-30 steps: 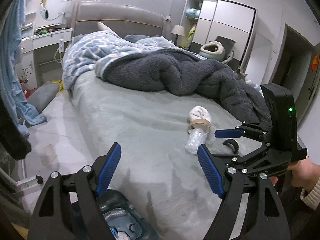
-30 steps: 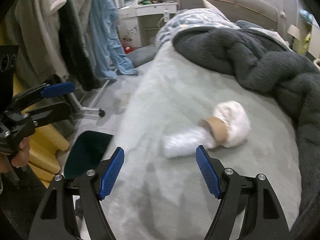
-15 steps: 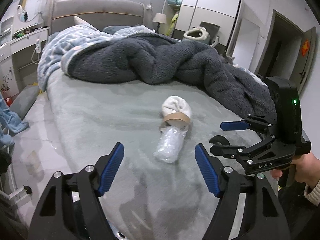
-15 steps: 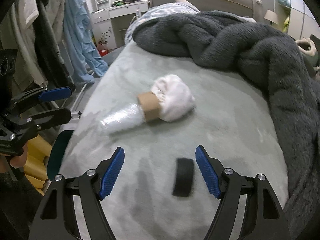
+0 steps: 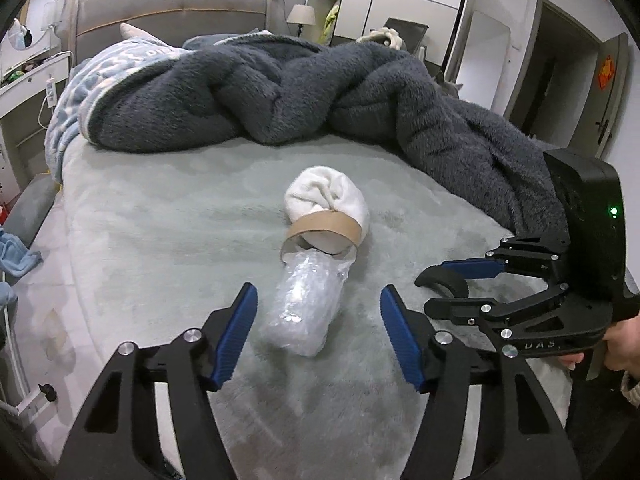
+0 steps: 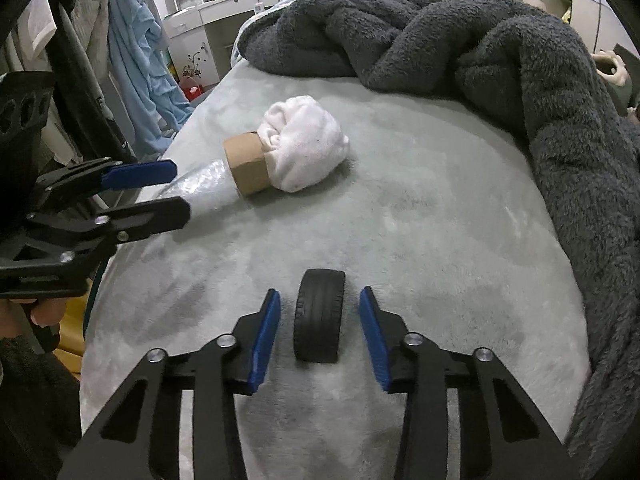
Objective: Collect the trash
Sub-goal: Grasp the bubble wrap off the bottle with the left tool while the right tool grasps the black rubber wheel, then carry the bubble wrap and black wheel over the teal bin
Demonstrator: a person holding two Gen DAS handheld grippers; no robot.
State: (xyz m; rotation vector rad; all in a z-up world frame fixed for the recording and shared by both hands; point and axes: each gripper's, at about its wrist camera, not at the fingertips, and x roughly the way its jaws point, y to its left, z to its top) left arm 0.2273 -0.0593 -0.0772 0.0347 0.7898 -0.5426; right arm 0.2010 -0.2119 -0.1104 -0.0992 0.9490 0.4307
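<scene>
- We are holding the left gripper (image 5: 316, 336) released, its pads flanking the plastic wrap (image 5: 306, 304) without touching.
- The wrap is lying on the bed (image 5: 160, 232), with a cardboard tube (image 5: 324, 236) and white cloth (image 5: 326, 196) at its 12 o'clock.
- We are holding the right gripper (image 6: 319, 334) released around a small tire (image 6: 319, 316), pads apart from it.

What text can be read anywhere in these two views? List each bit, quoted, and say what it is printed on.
"UAS": pale letters on the black body of the right gripper, seen in the left wrist view; the first letter is unsure.
Red sign on the door at far right: a mark, too blurred to read.
Plastic bottle, cardboard ring, small tyre: no print visible.
</scene>
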